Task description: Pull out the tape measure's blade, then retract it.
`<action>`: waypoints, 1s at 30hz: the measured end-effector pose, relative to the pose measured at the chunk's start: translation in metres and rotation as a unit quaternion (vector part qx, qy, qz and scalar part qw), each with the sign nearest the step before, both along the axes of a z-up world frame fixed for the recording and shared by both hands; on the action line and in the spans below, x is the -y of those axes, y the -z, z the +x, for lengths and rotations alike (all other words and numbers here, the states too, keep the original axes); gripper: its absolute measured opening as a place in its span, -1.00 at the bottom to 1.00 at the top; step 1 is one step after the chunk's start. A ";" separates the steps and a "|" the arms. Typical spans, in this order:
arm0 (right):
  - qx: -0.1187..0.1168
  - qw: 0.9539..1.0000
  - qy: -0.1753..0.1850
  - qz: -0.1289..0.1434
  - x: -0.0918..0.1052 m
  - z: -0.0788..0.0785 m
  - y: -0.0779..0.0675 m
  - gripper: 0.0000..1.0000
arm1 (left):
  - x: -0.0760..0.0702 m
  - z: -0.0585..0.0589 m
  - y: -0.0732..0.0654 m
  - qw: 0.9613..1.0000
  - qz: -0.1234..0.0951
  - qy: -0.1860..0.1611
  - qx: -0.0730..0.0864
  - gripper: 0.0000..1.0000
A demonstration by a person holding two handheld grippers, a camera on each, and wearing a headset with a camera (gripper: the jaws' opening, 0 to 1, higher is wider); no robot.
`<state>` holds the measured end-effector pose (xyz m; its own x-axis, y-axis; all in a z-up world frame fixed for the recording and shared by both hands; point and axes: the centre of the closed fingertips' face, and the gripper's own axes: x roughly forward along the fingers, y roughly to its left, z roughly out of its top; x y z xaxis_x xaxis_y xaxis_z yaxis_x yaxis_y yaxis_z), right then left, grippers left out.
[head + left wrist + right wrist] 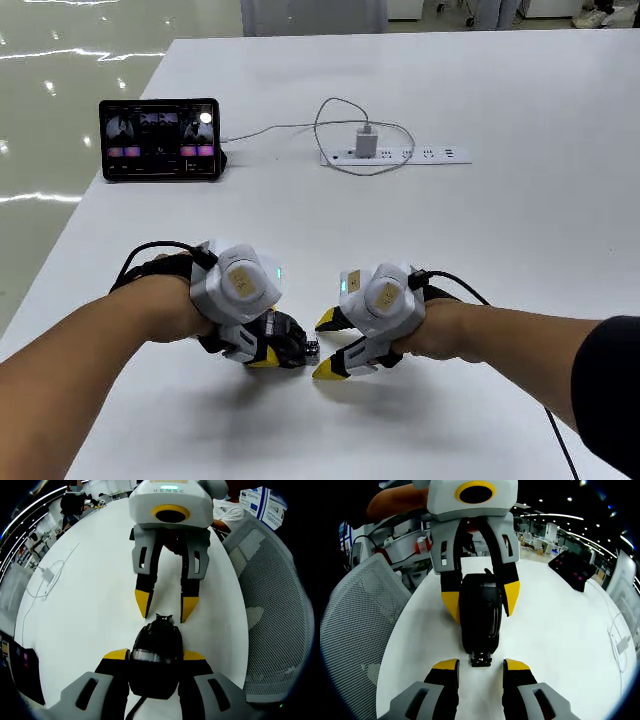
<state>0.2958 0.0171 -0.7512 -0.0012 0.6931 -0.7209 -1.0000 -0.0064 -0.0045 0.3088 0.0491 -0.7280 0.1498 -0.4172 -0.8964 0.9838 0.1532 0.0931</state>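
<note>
The tape measure (156, 645) is black. The left tool (155, 655) and right tool (165, 605) are grey-white with yellow tips. White tabletop (500, 240), white power strip (400, 155), grey mesh chair (270, 590).

A black tape measure (480, 622) sits low on the white counter (555, 630). It is clamped on both sides by the yellow-tipped jaws of the left tool (481, 602), which reaches in from beyond it. The tape measure's end hook (481, 659) points at the camera, in the gap between the spread jaws of the right tool (481, 669), and touches neither jaw. Left of the tape measure stands a grey mesh chair (360, 625). To its right, farther off, are a dark tablet (572, 570) and a white charger cable (620, 647).
</note>
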 end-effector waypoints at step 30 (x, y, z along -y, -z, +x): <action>0.003 1.000 -0.001 -0.010 -0.006 -0.001 0.003 -0.81 | -0.002 -0.001 -0.002 1.000 -0.011 0.004 0.001 -0.36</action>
<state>0.2946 0.0227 -0.7546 0.0021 0.6785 -0.7346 -0.9999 -0.0084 -0.0106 0.3080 0.0507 -0.7262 0.1486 -0.4371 -0.8870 0.9847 0.1479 0.0921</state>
